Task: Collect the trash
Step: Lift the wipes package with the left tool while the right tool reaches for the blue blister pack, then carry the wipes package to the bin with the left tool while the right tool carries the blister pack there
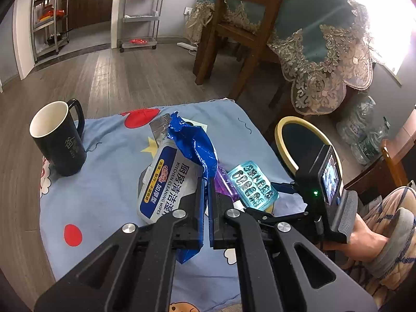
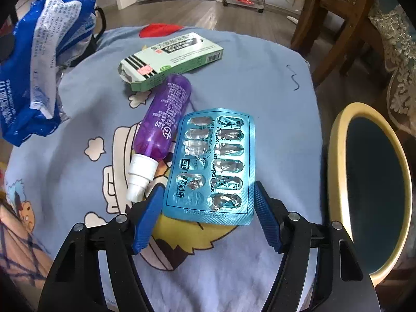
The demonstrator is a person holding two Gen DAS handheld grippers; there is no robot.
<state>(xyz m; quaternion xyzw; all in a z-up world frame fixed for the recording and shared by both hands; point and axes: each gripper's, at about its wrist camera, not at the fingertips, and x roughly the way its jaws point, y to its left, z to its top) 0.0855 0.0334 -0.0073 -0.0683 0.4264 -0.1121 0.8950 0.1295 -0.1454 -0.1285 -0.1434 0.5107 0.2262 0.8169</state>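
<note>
My left gripper (image 1: 206, 202), jaws clamped on blue wipes packet (image 1: 193, 143); right gripper (image 2: 208, 215), jaws wide, straddling emptied blister pack (image 2: 212, 166); mug (image 1: 57, 137) interior bare; bin (image 2: 374, 189) contents unseen.

Two close wrist views down over the cloth-covered table (image 1: 104, 202), both sharing the blister pack (image 2: 212, 166).

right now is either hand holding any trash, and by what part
The left tongs pinch the blue wipes packet by its crumpled edge. The right tongs are open around the blister pack, holding nothing.
</note>
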